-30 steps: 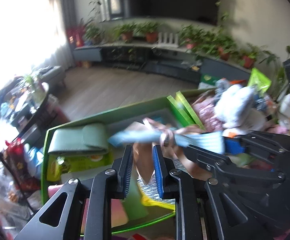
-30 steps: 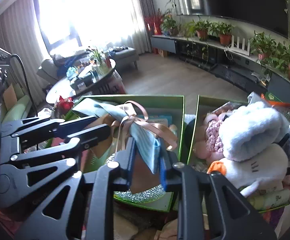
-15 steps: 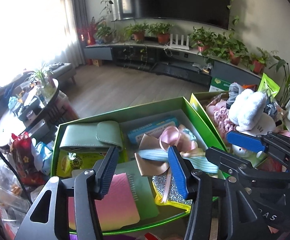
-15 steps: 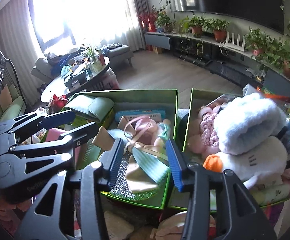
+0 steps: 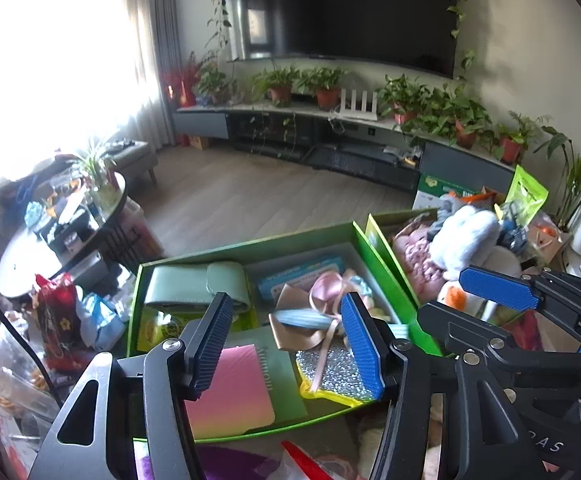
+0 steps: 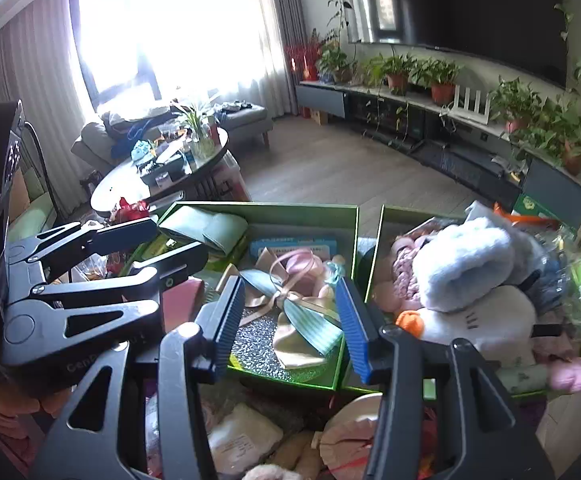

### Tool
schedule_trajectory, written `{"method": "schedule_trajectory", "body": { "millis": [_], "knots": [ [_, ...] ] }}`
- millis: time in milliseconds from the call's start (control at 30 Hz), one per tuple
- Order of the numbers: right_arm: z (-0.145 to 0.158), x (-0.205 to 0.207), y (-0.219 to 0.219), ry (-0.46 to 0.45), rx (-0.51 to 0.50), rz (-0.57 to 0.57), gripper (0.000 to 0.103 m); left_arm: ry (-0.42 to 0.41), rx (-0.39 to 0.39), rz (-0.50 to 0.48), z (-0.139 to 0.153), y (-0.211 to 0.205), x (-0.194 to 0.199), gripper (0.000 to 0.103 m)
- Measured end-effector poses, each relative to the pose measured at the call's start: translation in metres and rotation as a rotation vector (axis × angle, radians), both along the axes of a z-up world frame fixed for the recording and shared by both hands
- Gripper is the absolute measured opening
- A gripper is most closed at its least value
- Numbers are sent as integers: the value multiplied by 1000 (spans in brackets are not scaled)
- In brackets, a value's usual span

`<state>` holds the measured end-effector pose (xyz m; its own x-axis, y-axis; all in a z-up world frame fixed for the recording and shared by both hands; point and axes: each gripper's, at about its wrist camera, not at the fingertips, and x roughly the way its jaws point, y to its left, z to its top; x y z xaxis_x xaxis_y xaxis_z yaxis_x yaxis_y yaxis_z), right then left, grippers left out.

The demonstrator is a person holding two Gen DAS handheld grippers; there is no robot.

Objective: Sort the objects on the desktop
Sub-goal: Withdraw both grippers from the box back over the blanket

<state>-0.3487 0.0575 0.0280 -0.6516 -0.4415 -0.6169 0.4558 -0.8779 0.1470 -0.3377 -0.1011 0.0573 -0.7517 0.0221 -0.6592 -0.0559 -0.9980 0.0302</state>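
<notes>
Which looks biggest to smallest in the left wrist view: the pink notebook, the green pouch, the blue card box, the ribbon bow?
1. pink notebook, though it lies nearest the camera
2. green pouch and ribbon bow, too alike to rank
3. blue card box, partly hidden by the bow

Both the left gripper [image 5: 290, 342] and the right gripper [image 6: 288, 322] are black angular frames with silver screws and ribbed blue finger pads [image 5: 360, 344].

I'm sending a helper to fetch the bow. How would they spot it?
Find the left green box, beside the one with plush toys. The bow lies at its right end on a glitter card. Nothing else there has striped blue loops and tan ribbon tails.
</notes>
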Motion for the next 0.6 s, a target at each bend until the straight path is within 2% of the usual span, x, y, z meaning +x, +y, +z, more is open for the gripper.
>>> {"method": "schedule_trajectory", "body": {
  "millis": [200,600],
  "knots": [
    [25,23,9,49,-13,1,50,60,3,7,26,4,25,66],
    [49,78,36,94,-22,-8,55,114,14,-28,50,27,82,67]
  ]
}}
